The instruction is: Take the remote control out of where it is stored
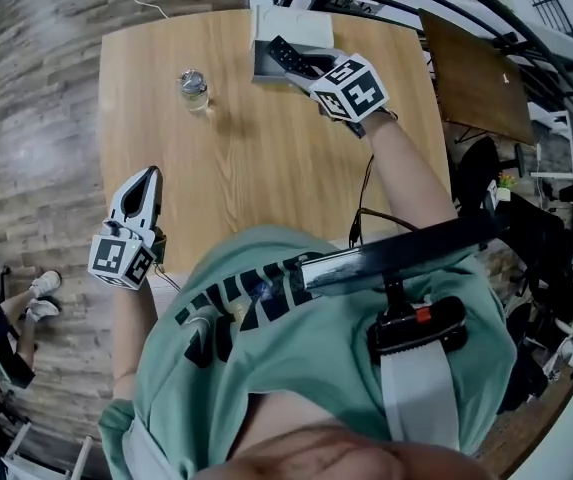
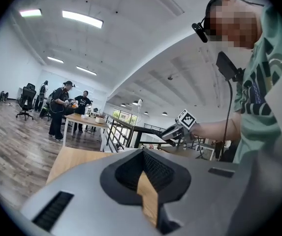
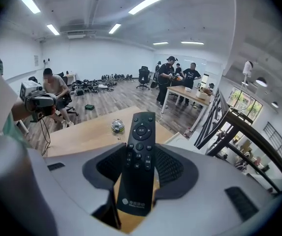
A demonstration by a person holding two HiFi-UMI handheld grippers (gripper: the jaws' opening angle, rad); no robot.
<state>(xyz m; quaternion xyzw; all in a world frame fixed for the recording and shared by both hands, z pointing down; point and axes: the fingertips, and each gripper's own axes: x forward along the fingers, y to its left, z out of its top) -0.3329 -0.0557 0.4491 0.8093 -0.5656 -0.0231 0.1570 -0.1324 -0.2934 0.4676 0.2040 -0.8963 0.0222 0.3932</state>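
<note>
Nearest, shows left gripper closed and empty over near-left edge of wooden table. Farther, finds right gripper clamped on 1 black remote control, just in front of white box at far edge. Places small glass jar well left of box.

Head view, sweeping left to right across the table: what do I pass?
Left hand-held gripper → small glass jar → remote control → right hand-held gripper, closed on the remote control's near end.
</note>
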